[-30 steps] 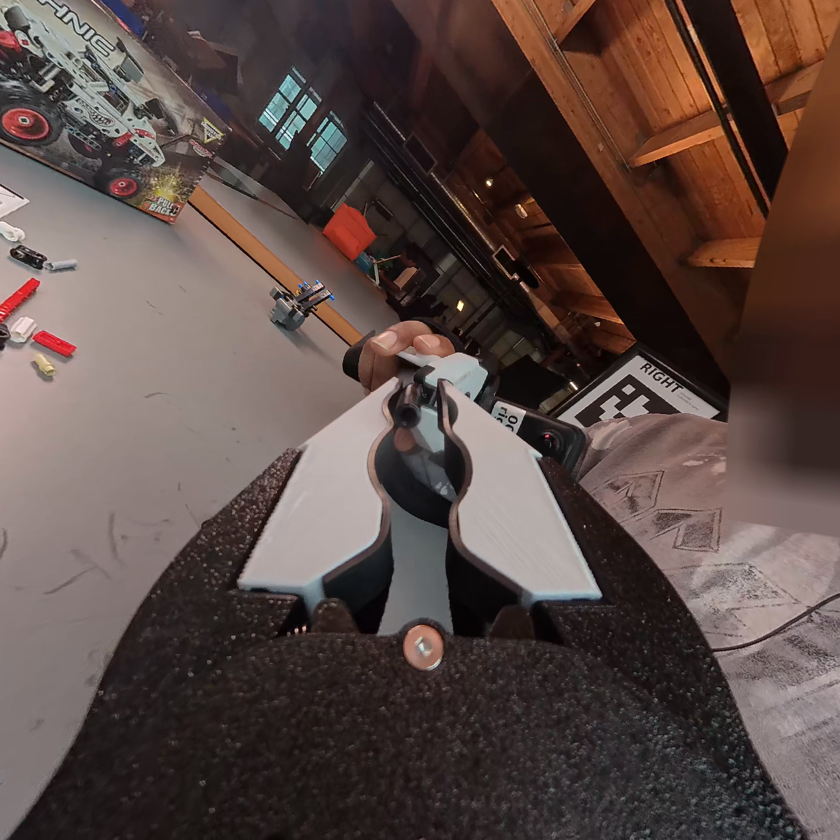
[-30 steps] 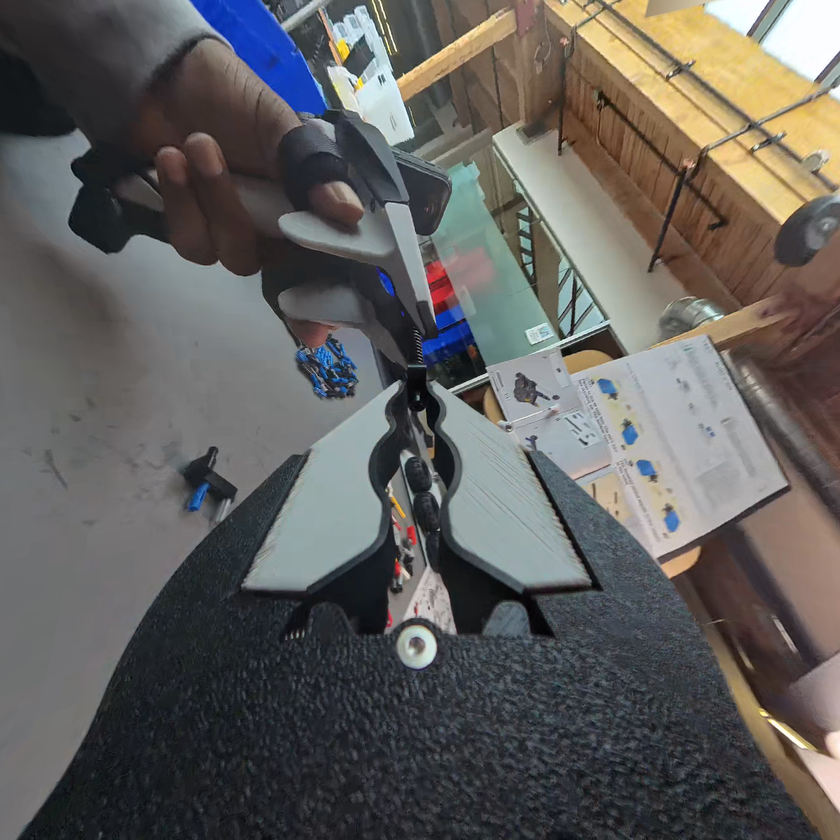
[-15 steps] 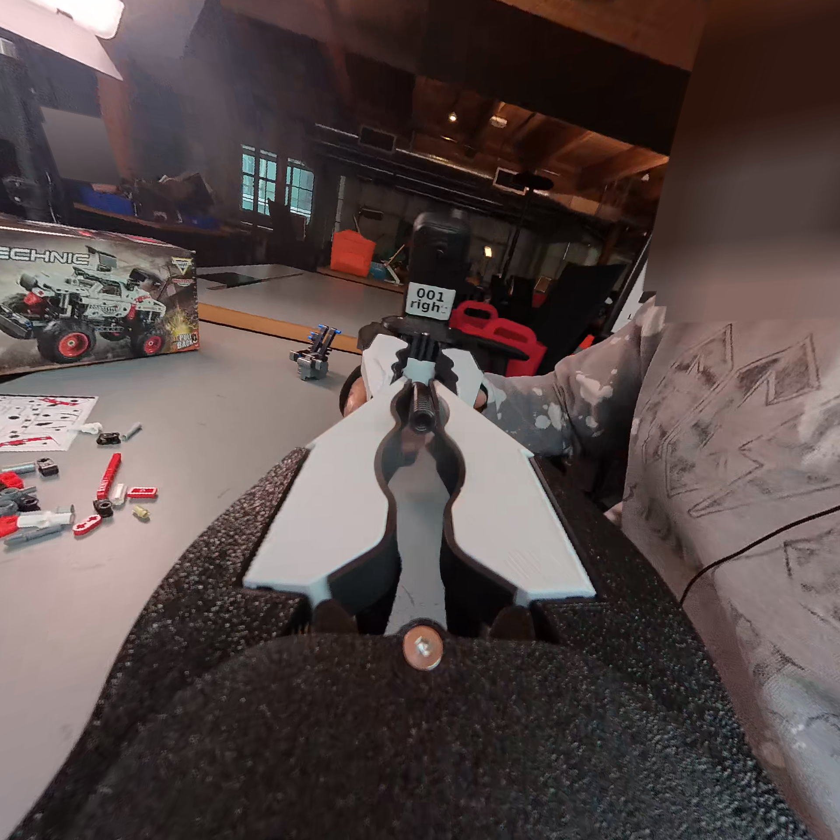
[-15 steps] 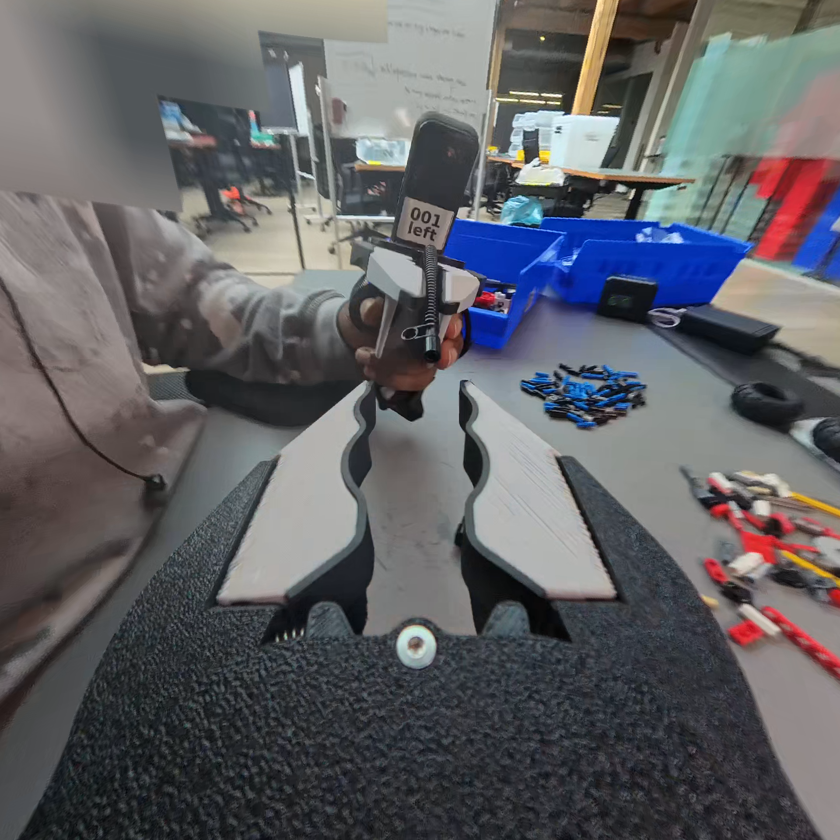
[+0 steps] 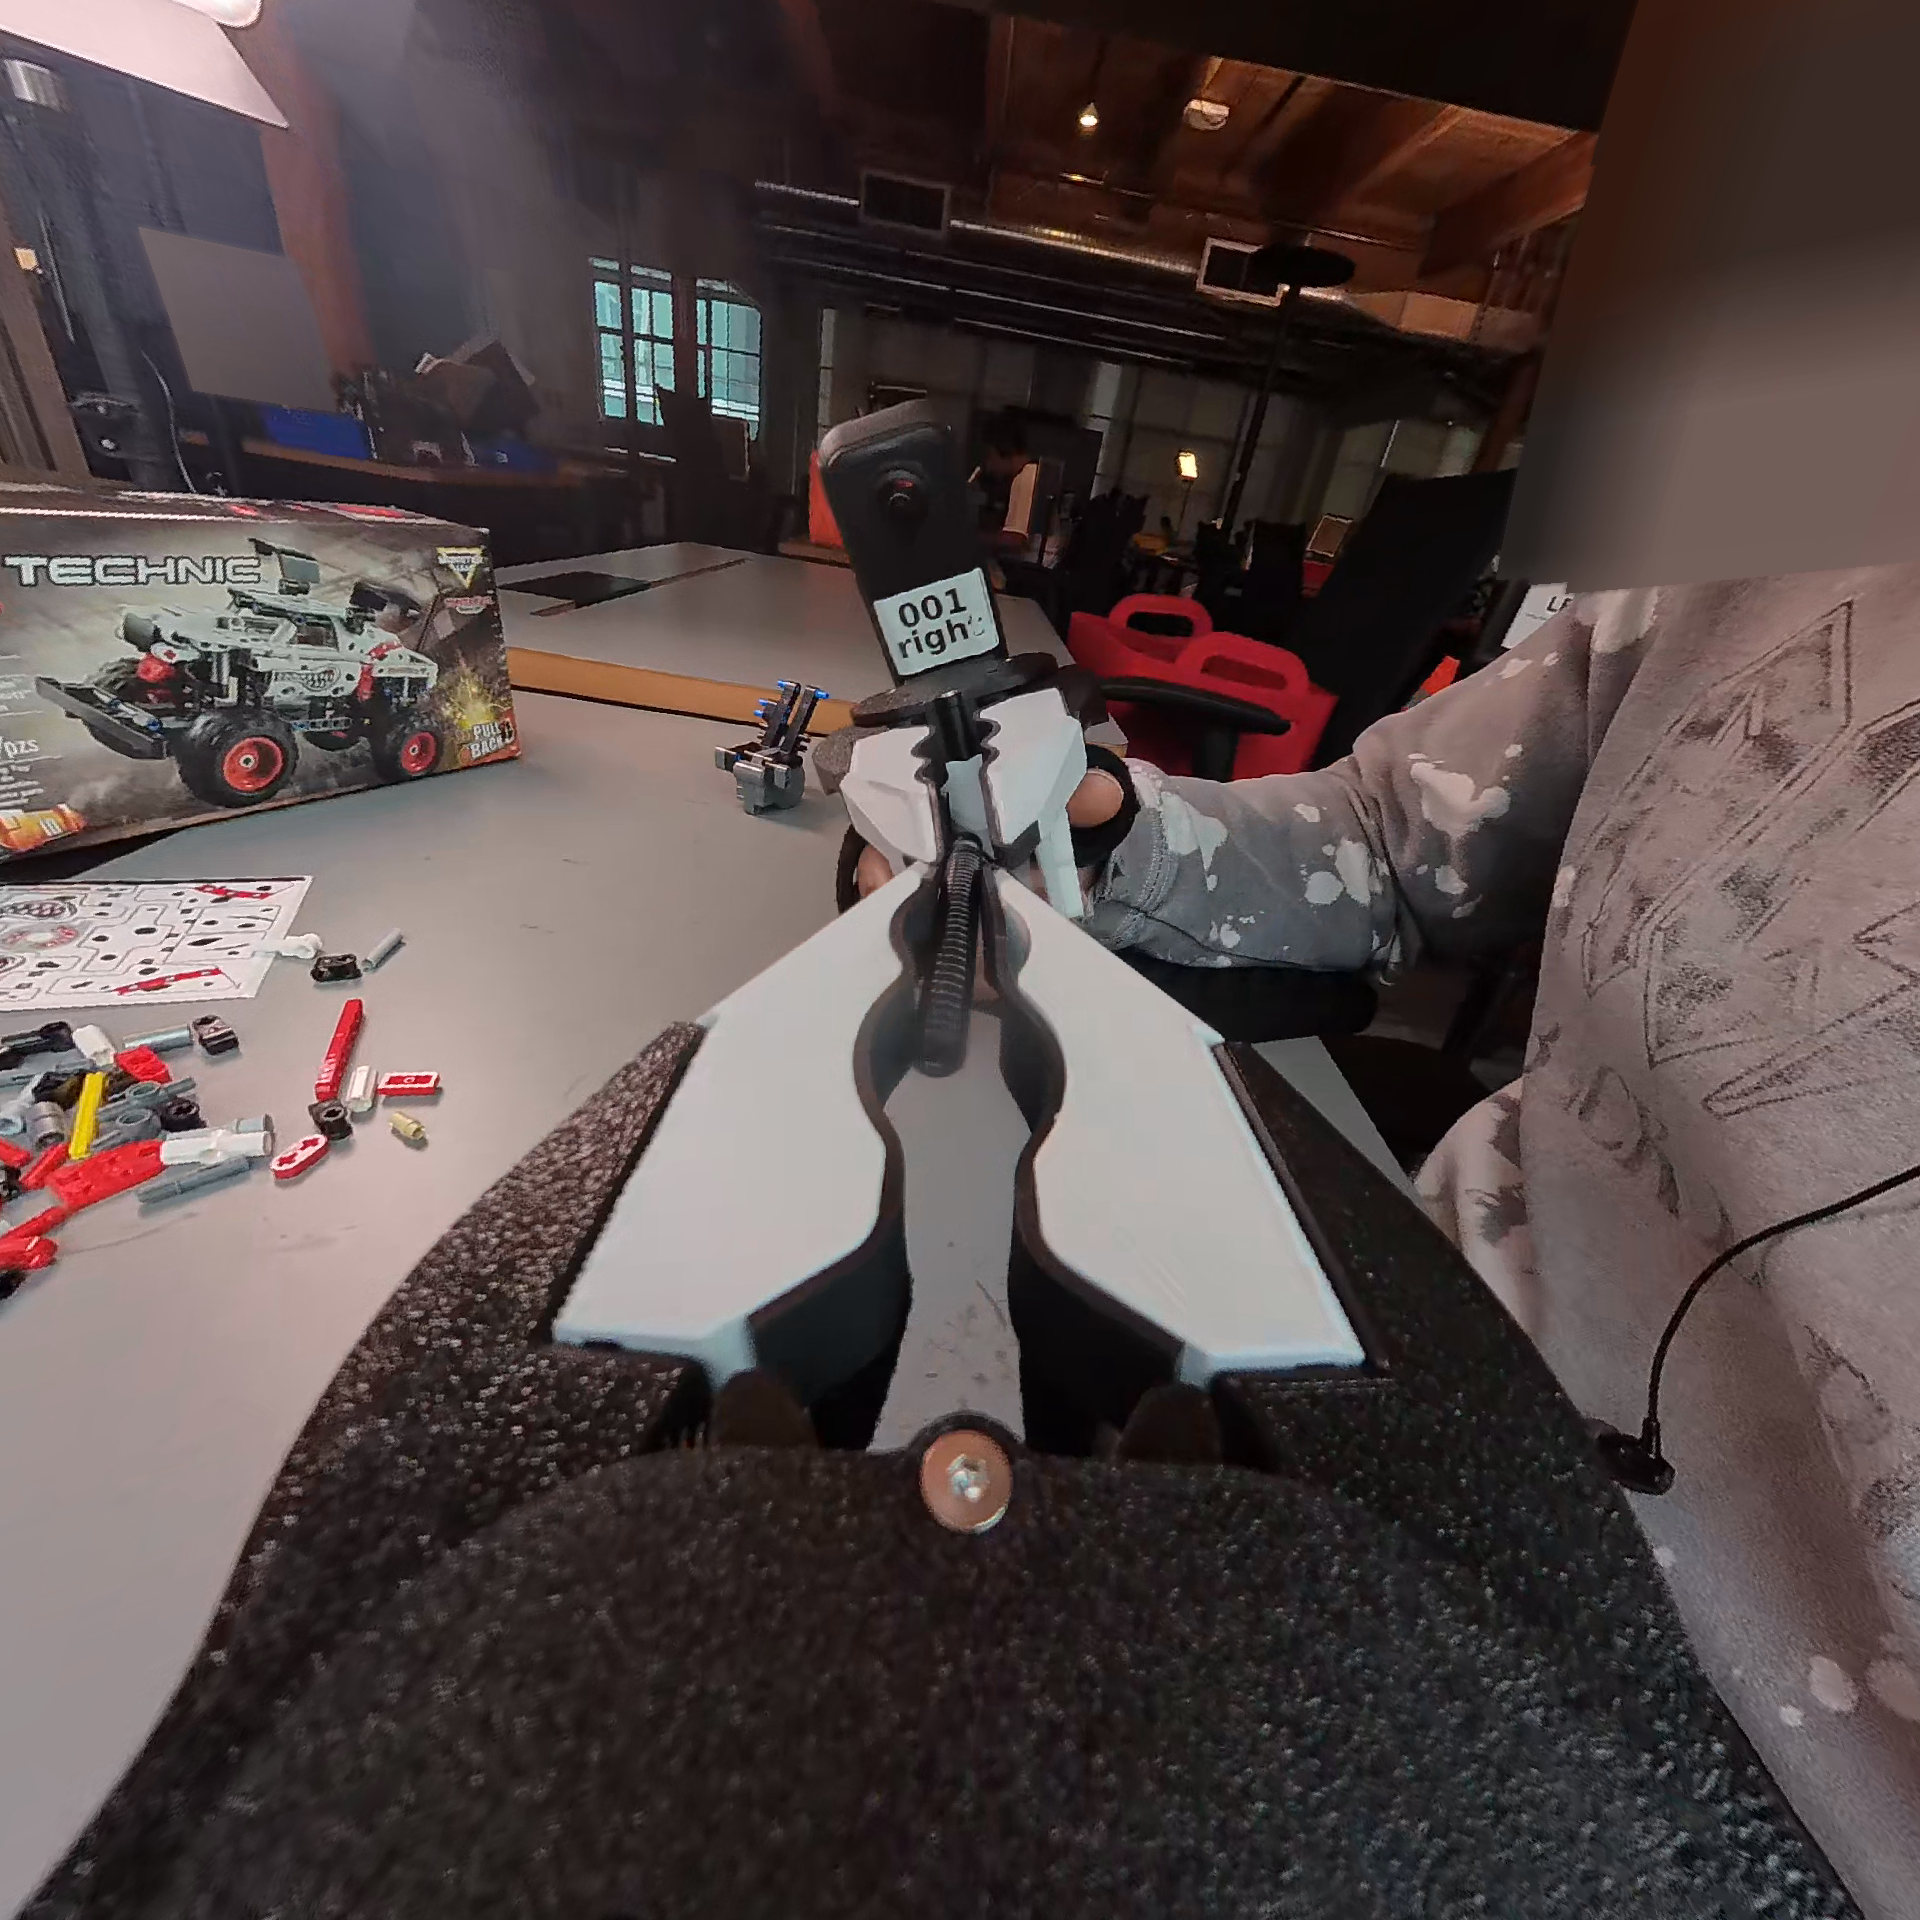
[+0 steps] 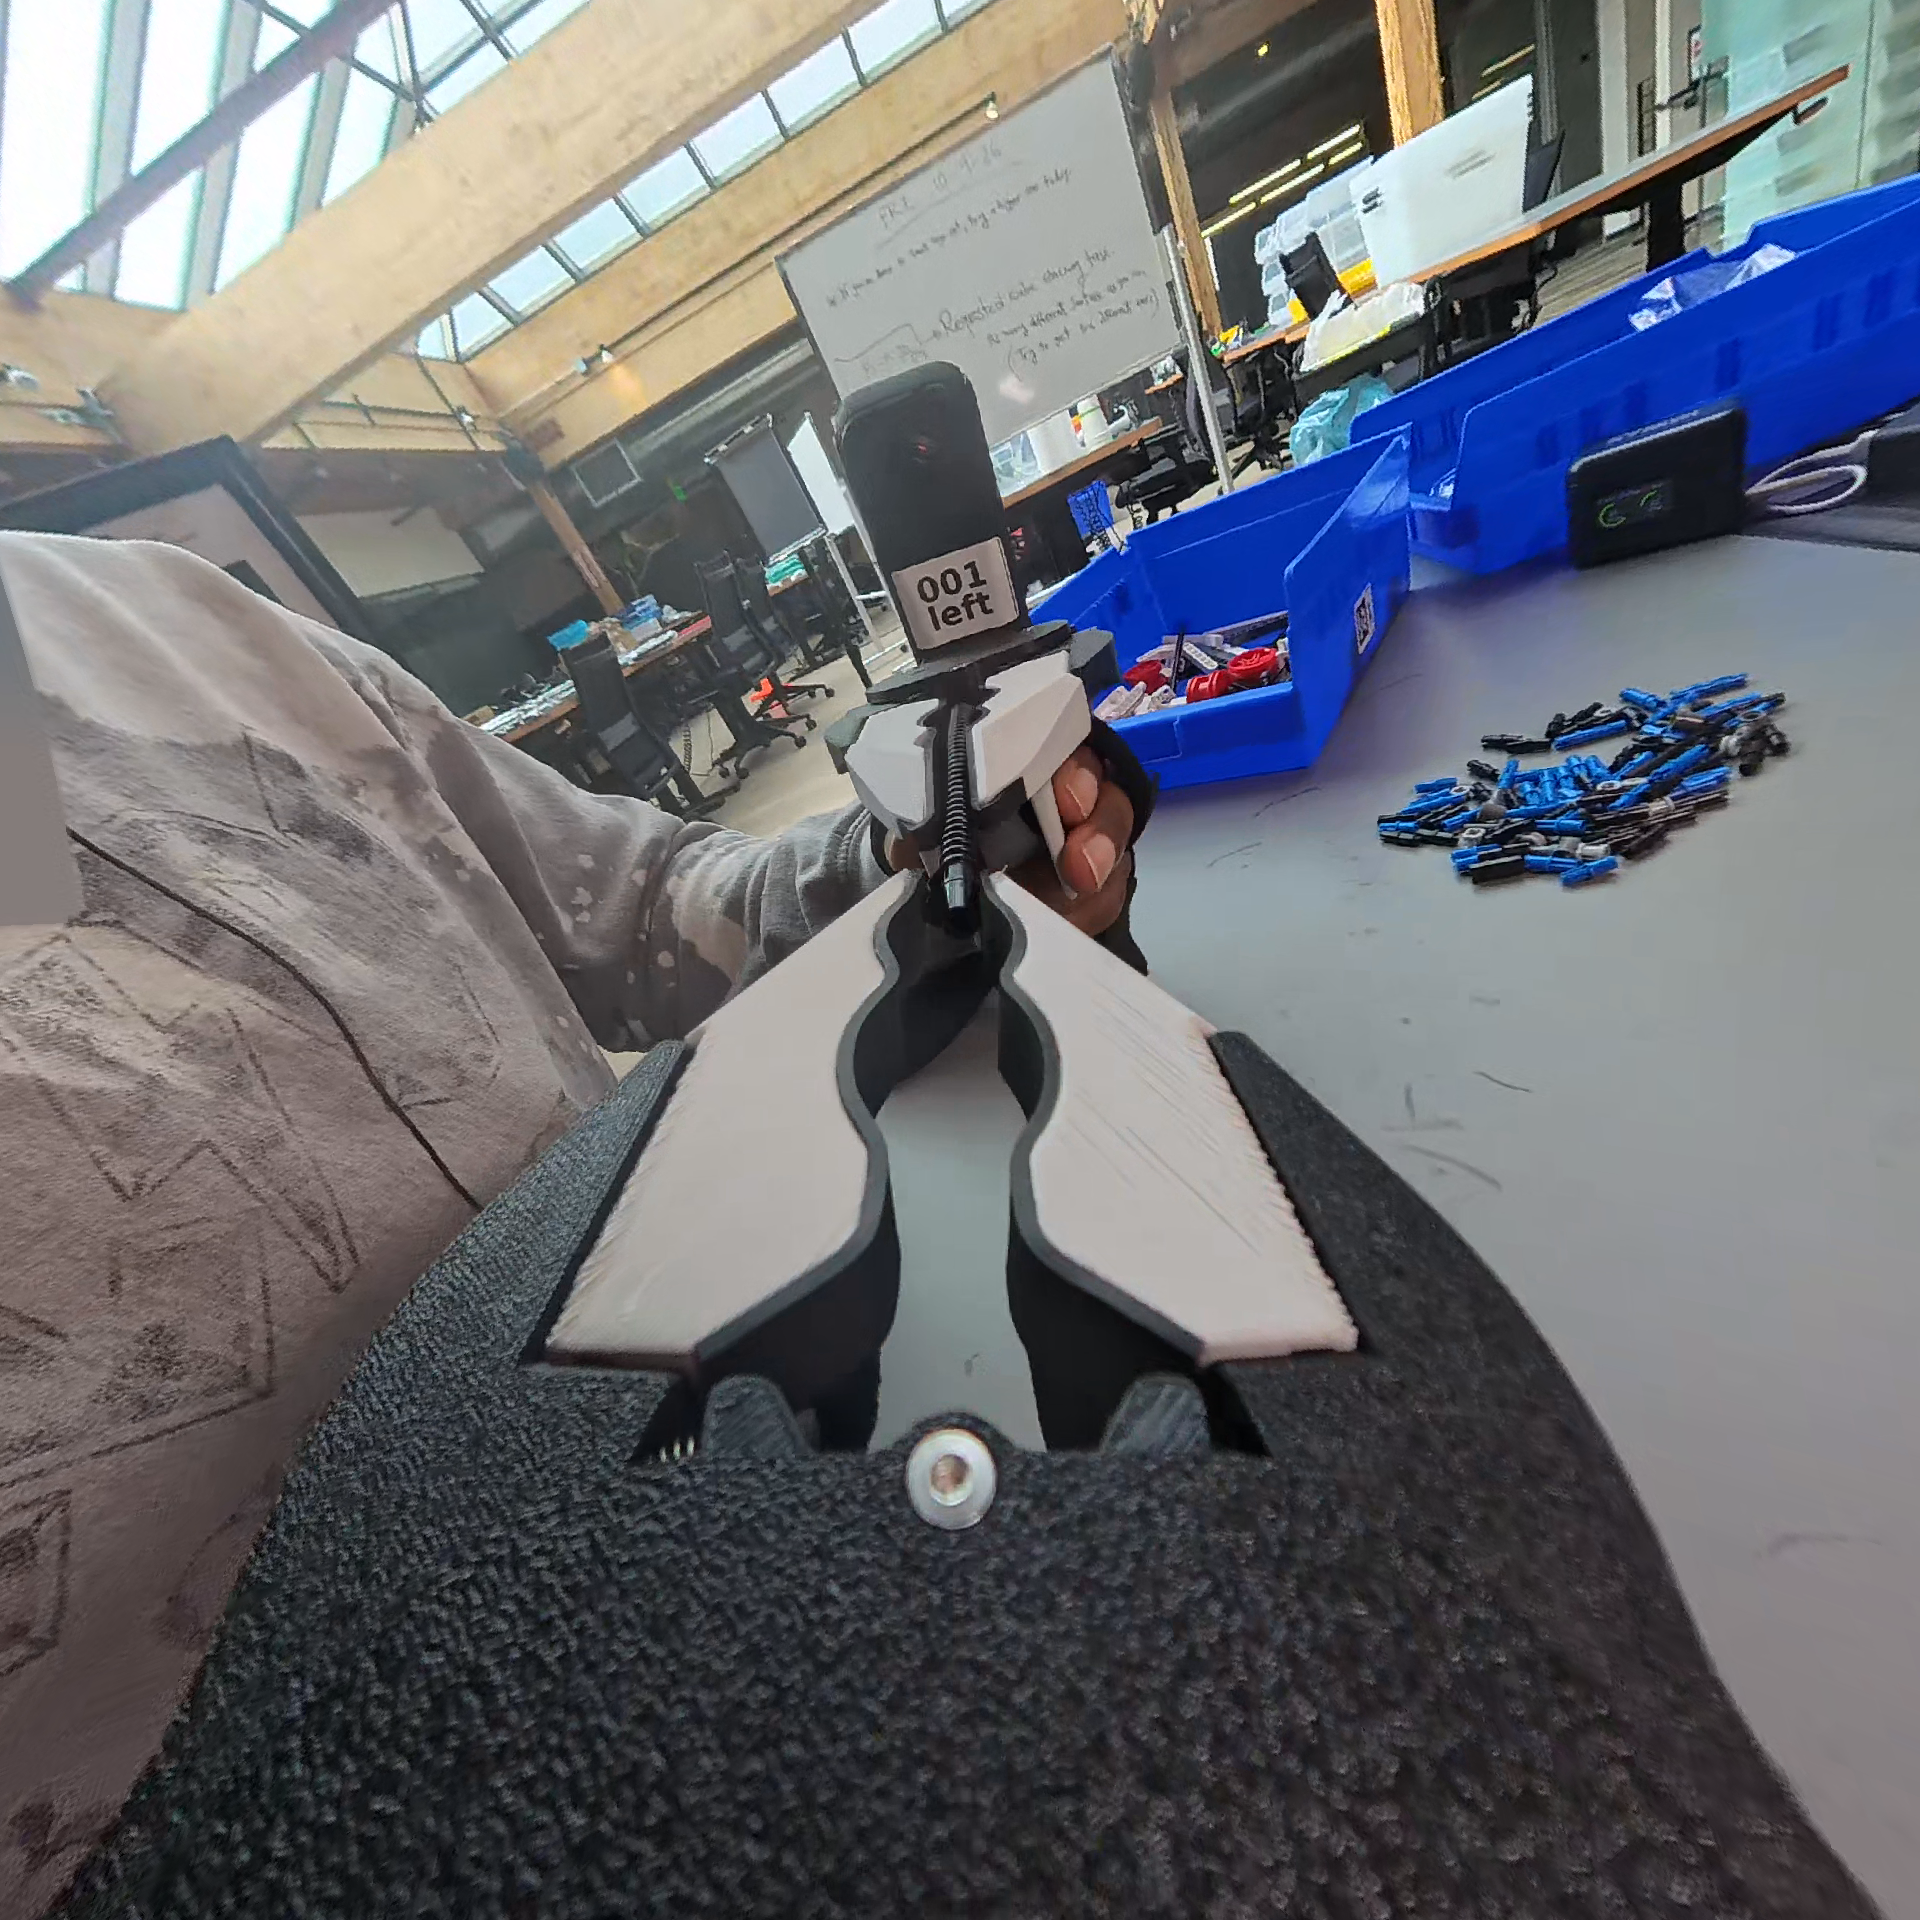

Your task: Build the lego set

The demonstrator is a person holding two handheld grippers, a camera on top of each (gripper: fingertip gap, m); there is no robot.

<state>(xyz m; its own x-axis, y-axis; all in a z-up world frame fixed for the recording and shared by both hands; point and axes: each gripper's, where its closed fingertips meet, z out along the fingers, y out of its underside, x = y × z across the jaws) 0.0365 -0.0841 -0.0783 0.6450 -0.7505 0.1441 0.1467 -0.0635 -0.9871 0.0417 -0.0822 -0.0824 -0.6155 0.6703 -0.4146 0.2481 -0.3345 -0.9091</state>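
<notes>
A black ribbed flexible rod (image 5: 951, 966) runs between the two grippers, which face each other above the grey table (image 5: 582, 935). My left gripper (image 5: 953, 902) is shut on the rod, whose near end sticks back between the fingers. My right gripper (image 6: 954, 885) is closed around the rod's other end (image 6: 953, 831). Each gripper also shows end-on in the other's view, held by a hand: the right one (image 5: 951, 790) and the left one (image 6: 961, 748).
The set's box (image 5: 249, 665), a sticker sheet (image 5: 135, 940), loose red, grey and black pieces (image 5: 156, 1112) and a small grey assembly (image 5: 774, 748) lie left. Blue bins (image 6: 1247, 623), a pile of blue and black pins (image 6: 1600, 790) and a black device (image 6: 1652, 499) lie right. Both grippers' tips are close together, under 4 cm apart.
The right gripper was open half a second ago and has closed on the rod's free end. Both views have levelled from a steep tilt, and the grippers have drawn closer.
</notes>
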